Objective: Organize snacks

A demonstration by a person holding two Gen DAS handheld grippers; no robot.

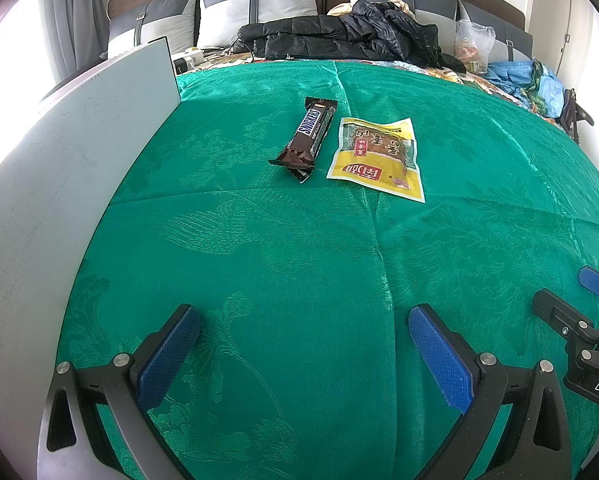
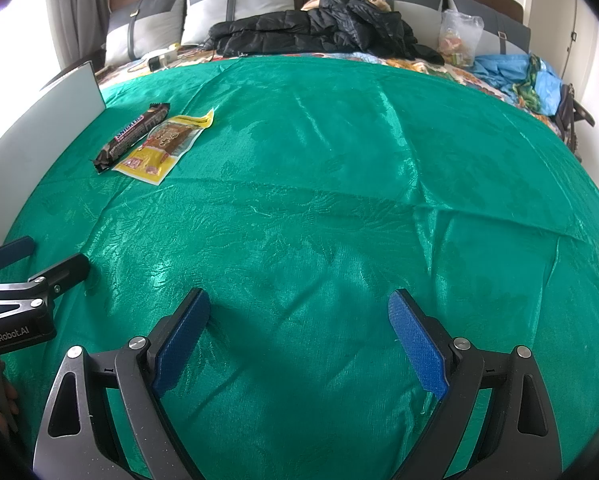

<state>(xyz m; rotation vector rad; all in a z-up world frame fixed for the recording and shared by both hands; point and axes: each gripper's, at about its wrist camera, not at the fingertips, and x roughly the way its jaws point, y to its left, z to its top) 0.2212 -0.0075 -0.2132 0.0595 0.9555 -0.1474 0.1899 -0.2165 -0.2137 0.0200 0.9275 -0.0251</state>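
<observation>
both sets of fingers spread wide and holding nothing: left gripper (image 1: 304, 338) low over the green cloth (image 1: 299, 260), well short of the snickers bar (image 1: 308, 136), right gripper (image 2: 299, 320) off to the bar's right and also well short of it. bar lying flat on the cloth, yellow snack pouch (image 1: 377, 156) just beside it on the right, nearly touching at the near ends from the right wrist view. biggest worry from here: going for the bar and catching the pouch edge too, being that close, or pinching a fold of the shiny cloth and dragging both snacks along. slick wrappers, so probably easy to squirt out of a shallow grip. also that white panel (image 1: 59, 200) standing left of the bar, easy to knock with a wide-open finger. no obvious bin or tray to sort into, so hard to say where things belong. creased, soft-looking cloth spread over a bed, not a firm surface. beyond the bar: black jacket (image 1: 339, 36), grey cushions (image 1: 255, 4) against the headboard, clear bag (image 1: 473, 44) and blue fabric far right.
</observation>
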